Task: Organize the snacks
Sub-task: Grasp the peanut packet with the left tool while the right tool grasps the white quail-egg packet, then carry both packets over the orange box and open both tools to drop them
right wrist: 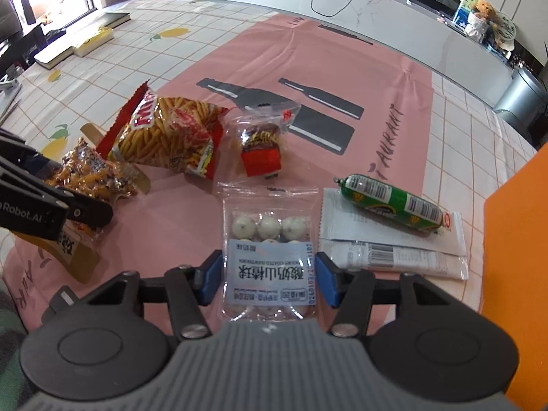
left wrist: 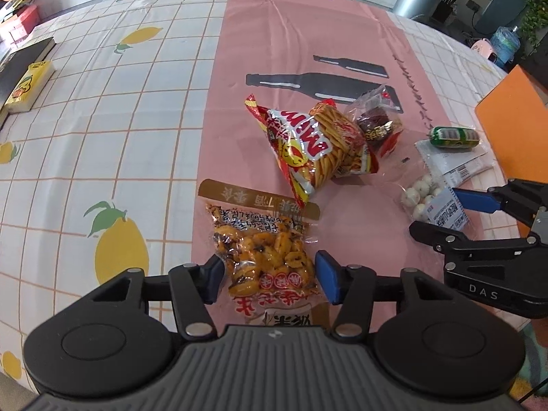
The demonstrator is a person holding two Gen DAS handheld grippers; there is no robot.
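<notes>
My left gripper (left wrist: pixel 269 279) is open, its blue pads on either side of a clear bag of orange coated nuts (left wrist: pixel 260 257) lying on the pink mat. My right gripper (right wrist: pixel 269 279) is open around a clear packet of white yogurt-coated balls (right wrist: pixel 269 257). The right gripper also shows in the left wrist view (left wrist: pixel 452 214) over that packet (left wrist: pixel 424 198). Behind lie a red bag of snack sticks (left wrist: pixel 318 147) (right wrist: pixel 171 133), a small dark sweet in a clear wrapper (left wrist: pixel 376 120) (right wrist: pixel 262 144), a green sausage (left wrist: pixel 453 137) (right wrist: pixel 390 202) and flat white sachets (right wrist: pixel 387 243).
The table has a lemon-print checked cloth (left wrist: pixel 102 137) with a pink bottle-print mat (right wrist: pixel 342 78) over it. A yellow tissue pack (left wrist: pixel 29 85) and a black book (left wrist: pixel 20 65) lie at the far left. An orange chair (right wrist: pixel 520 257) stands at the right edge.
</notes>
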